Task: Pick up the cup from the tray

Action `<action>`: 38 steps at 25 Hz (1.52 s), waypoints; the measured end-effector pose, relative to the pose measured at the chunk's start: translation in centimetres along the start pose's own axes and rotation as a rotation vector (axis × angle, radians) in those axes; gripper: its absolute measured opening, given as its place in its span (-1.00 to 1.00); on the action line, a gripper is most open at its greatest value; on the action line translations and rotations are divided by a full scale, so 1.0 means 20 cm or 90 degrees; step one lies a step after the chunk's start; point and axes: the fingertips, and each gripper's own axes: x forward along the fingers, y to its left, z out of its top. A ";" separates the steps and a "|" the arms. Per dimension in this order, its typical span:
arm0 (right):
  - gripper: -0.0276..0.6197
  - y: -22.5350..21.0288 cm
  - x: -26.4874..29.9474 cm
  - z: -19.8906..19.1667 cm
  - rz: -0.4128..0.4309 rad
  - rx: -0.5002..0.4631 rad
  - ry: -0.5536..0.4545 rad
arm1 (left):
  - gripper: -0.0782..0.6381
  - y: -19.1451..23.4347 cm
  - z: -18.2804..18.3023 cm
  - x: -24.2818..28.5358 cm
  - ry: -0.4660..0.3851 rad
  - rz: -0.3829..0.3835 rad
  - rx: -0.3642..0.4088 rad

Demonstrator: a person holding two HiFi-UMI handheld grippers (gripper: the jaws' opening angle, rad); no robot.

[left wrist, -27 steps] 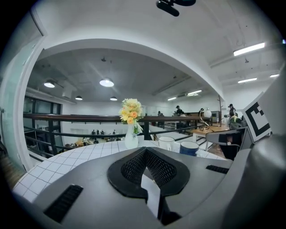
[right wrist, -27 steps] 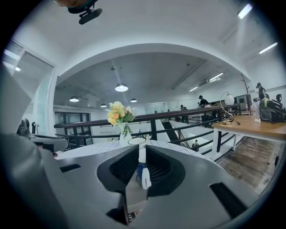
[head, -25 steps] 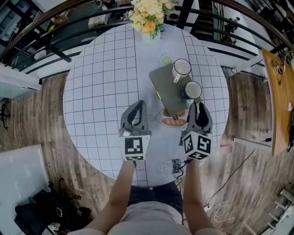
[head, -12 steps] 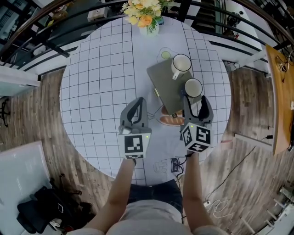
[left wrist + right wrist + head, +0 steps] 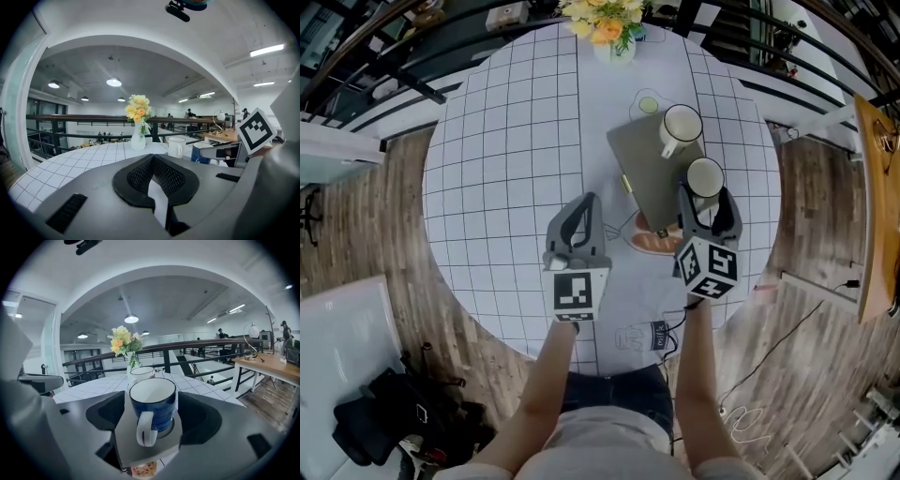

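A round table (image 5: 506, 150) covered in a white cloth with a dark grid fills the middle of the scene, set on a wooden floor beside a dark railing. A person stands at its near edge, arms stretched over it, a gripper in each hand.

A flat grey tray (image 5: 642, 178) lies on the right half of the table, turned at an angle.

The left gripper (image 5: 580, 202) hovers over bare cloth left of the tray. Its jaws are pressed together with nothing between them.

The right gripper (image 5: 705, 200) reaches over the tray's near right end. Its jaws have just been opening and now stand wide apart. A blue cup stands between them, and neither pad touches it.

A white vase of yellow and orange flowers (image 5: 614, 23) stands at the table's far edge.

The blue cup (image 5: 705, 177), white inside, sits upright on the near end of the tray with its white handle toward the right gripper. A white cup (image 5: 680, 127) stands upright on the tray's far end, near the blue one but apart from it.

A small plate with a brown pastry (image 5: 654, 242) peeks out at the tray's near corner.
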 end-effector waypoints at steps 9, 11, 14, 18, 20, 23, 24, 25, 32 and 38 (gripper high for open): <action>0.10 -0.01 0.11 -0.04 0.015 0.005 0.012 | -0.76 0.02 -0.03 0.02 0.006 0.000 0.004; 0.11 -0.01 0.13 -0.04 0.017 0.006 0.012 | -0.76 0.01 -0.03 0.02 0.009 -0.001 0.005; 0.12 -0.01 0.15 -0.04 0.016 0.001 0.009 | -0.76 0.00 -0.04 0.03 0.012 -0.005 0.007; 0.12 -0.01 0.15 -0.04 0.018 -0.010 0.006 | -0.76 0.00 -0.06 0.04 0.016 -0.006 0.010; 0.12 -0.01 0.15 -0.04 0.021 -0.013 0.004 | -0.76 0.00 -0.05 0.05 0.015 -0.005 0.010; 0.12 -0.02 0.15 -0.04 0.017 -0.016 -0.004 | -0.76 0.01 -0.05 0.05 0.009 0.000 0.005; 0.13 -0.02 0.15 -0.04 0.015 -0.017 -0.006 | -0.76 0.01 -0.05 0.05 0.012 0.001 0.006; 0.13 -0.02 0.15 -0.04 0.014 -0.017 -0.007 | -0.76 0.01 -0.06 0.04 0.015 0.001 0.008; 0.13 0.00 0.13 -0.01 0.022 -0.013 -0.023 | -0.76 0.04 -0.05 0.03 0.014 0.010 0.012; 0.13 -0.03 0.03 0.15 0.021 -0.001 -0.064 | -0.76 0.04 -0.02 0.01 0.003 0.009 0.013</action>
